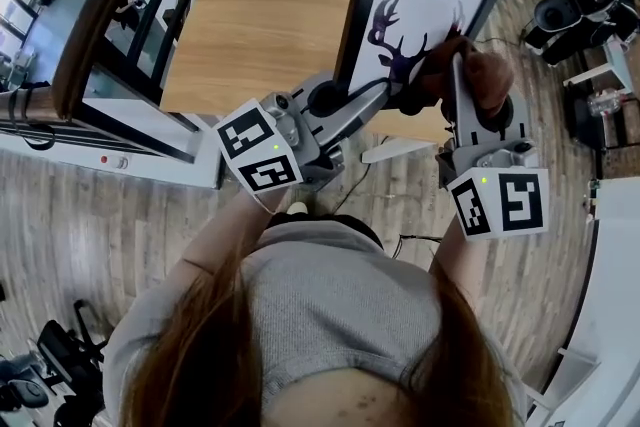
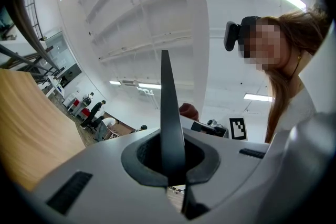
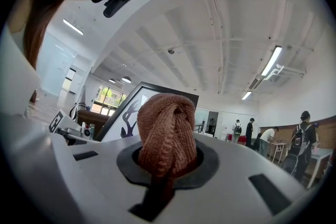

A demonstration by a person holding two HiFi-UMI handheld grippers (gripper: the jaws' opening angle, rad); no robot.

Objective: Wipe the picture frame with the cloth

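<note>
The picture frame (image 1: pixel 365 0), black-edged with a white mat and a dark deer silhouette (image 1: pixel 398 40), is held up at a tilt in front of the person, by the near edge of the wooden bench (image 1: pixel 270 5). The left gripper (image 1: pixel 398 98) has it by the lower edge. In the left gripper view the frame's thin dark edge stands upright between the fingers, which are closed tight on it. The right gripper (image 1: pixel 462 65) reaches up at the frame's lower right, its fingers (image 1: pixel 458 100) clamped on a bunched brown cloth (image 1: pixel 492 77). The cloth sits against the print near the antlers. It seems to press on the glass, though the head view leaves the contact unsure. In the right gripper view the frame stands just behind the cloth.
</note>
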